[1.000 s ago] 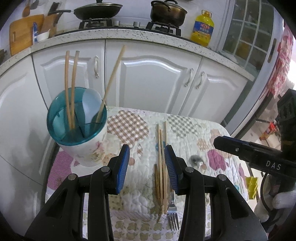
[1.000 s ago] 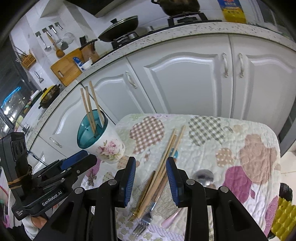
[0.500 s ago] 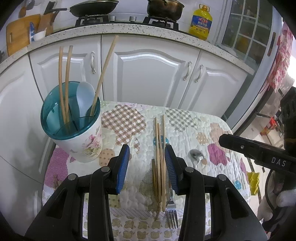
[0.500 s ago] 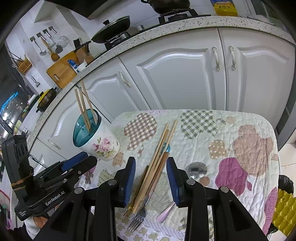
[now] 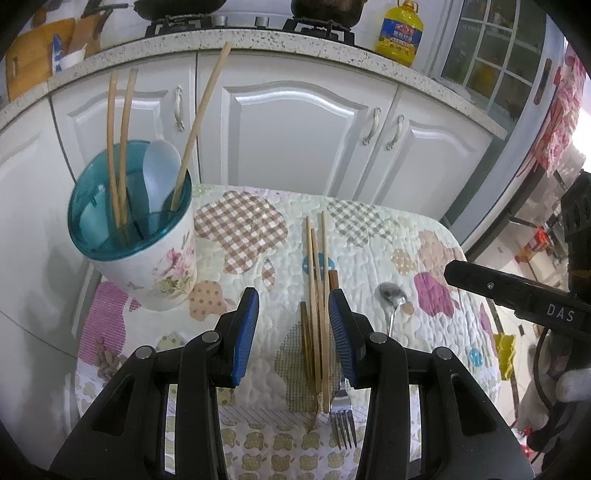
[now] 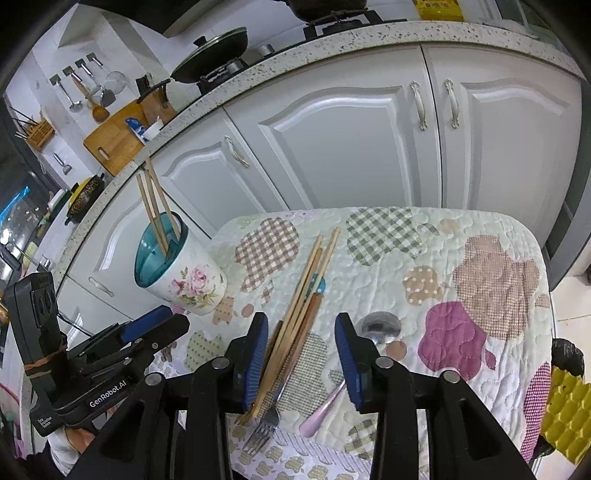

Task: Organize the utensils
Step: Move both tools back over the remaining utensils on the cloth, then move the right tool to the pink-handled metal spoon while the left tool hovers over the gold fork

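Note:
A floral cup (image 5: 162,262) with a teal insert stands at the table's left, holding three chopsticks and a white spoon (image 5: 159,177). Several loose chopsticks (image 5: 317,295) lie in a bundle mid-table, with a fork (image 5: 341,417) at their near end. To their right lies a metal spoon (image 5: 393,295) with a pink handle. My left gripper (image 5: 293,306) hovers open above the bundle, holding nothing. In the right wrist view the cup (image 6: 195,280), chopsticks (image 6: 306,288), fork (image 6: 266,421) and spoon (image 6: 380,328) show again. My right gripper (image 6: 301,332) hangs over them, jaws opening, nothing gripped.
The table carries a quilted patchwork cloth (image 5: 369,243) and stands close to white kitchen cabinets (image 5: 288,140). A counter with a stove, pans and an oil bottle (image 5: 399,33) runs behind. A yellow object (image 6: 569,406) sits low at the right of the table.
The left wrist view has tipped a little lower toward the table. The right jaws have spread slightly wider. Nothing on the table has moved.

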A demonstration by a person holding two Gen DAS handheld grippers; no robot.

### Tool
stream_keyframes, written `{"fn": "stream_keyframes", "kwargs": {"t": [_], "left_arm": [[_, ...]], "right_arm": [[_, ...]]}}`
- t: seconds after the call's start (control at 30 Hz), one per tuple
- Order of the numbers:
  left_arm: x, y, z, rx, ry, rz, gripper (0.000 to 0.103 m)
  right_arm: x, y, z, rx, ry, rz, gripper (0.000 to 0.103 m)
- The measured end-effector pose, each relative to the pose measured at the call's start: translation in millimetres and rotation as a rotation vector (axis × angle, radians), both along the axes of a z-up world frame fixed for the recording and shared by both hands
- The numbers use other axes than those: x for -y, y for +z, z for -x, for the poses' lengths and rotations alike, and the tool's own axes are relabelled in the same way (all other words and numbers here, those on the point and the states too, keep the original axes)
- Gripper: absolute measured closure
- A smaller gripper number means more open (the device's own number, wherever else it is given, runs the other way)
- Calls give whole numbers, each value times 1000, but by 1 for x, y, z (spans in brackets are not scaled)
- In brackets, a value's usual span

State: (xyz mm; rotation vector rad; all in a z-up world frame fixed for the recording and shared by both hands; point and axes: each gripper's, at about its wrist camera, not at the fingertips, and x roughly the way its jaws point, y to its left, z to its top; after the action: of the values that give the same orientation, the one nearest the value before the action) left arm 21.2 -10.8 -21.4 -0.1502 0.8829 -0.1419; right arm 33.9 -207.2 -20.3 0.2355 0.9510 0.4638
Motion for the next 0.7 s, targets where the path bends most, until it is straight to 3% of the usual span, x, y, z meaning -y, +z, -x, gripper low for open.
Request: {"fn": "stream_keyframes", "kwargs": {"t": [0.33, 0.7], "left_arm": [[-17, -28, -2, -113, -9, 74, 65], [-6, -58, -10, -212, -63, 112, 65]], "right_arm": [[7, -22, -3, -59, -18, 15, 65], [10, -60, -10, -149, -30, 42, 65]]}}
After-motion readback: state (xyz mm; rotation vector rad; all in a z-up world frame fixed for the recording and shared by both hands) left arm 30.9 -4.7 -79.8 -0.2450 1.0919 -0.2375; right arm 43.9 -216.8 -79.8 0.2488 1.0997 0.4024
